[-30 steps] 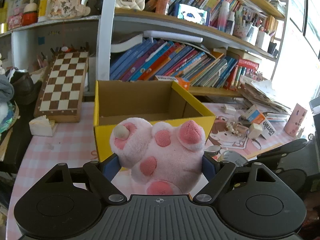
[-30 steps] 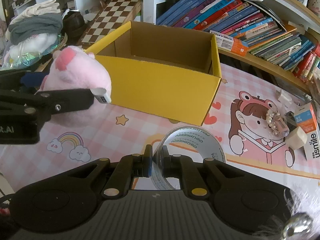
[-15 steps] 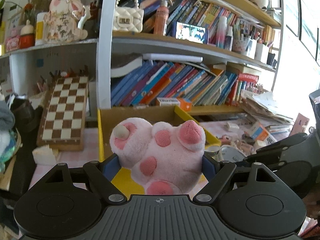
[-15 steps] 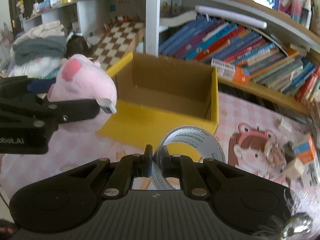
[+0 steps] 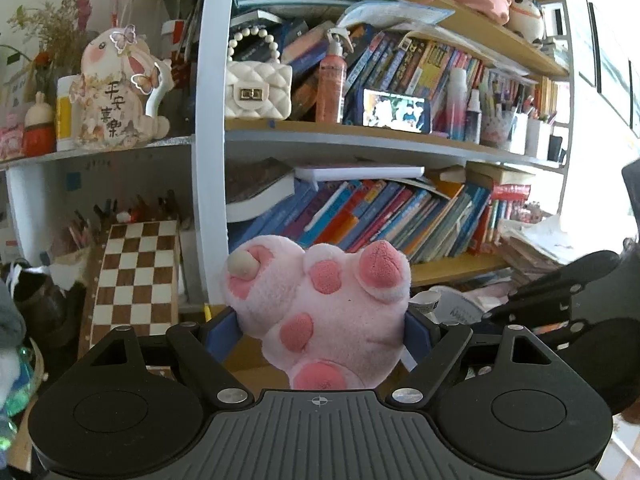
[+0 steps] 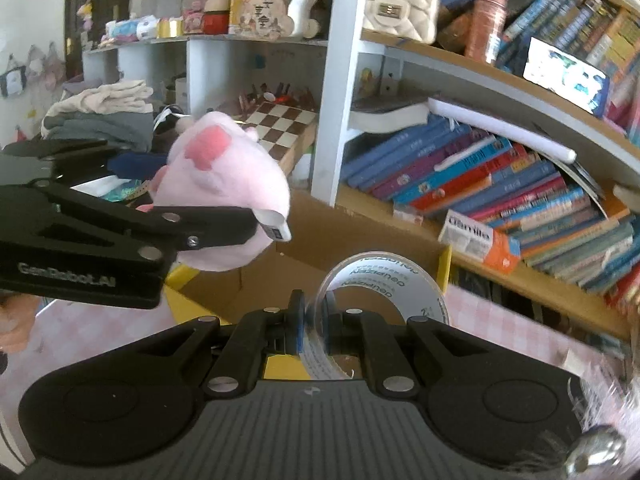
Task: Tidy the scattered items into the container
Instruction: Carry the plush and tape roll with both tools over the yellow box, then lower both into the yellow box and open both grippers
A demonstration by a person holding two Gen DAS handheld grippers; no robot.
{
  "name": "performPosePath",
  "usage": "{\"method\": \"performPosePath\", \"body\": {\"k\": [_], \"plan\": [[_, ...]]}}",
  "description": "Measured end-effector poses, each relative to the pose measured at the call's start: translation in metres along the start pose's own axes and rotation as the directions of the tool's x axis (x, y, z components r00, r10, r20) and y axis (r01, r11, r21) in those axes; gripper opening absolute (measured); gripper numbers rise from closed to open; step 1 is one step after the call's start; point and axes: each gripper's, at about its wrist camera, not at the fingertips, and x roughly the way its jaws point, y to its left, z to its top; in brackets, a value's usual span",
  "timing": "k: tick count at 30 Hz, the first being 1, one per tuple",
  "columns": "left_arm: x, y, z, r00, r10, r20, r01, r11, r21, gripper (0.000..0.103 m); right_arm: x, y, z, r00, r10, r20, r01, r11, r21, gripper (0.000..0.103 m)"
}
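My left gripper is shut on a pink plush toy with darker pink spots and holds it up in the air. The toy and the left gripper also show at the left of the right wrist view. My right gripper is shut on the wall of a clear tape roll held upright. The yellow cardboard box, brown inside, lies below and beyond both grippers. Only a sliver of the box shows under the toy in the left wrist view.
A bookshelf full of books stands behind the box. A chessboard leans at the left. Folded clothes lie far left. The pink checked tablecloth shows to the right of the box. The right gripper shows at right.
Both grippers have risen and tilted up with their loads. The box has dropped to the bottom of both views and the shelves fill the frames.
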Motion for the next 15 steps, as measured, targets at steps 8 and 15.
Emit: {"method": "performPosePath", "body": {"k": [8, 15], "plan": [[0.057, 0.011, -0.004, 0.989, -0.007, -0.146, 0.021, 0.995, 0.097, 0.084, 0.056, -0.013, 0.002, 0.995, 0.066, -0.077, -0.073, 0.994, -0.083, 0.008], [0.105, 0.018, -0.018, 0.962, -0.027, -0.273, 0.053, 0.995, 0.088, 0.084, 0.114, -0.019, -0.002, 0.971, 0.112, -0.212, -0.149, 0.975, -0.167, 0.008]]}}
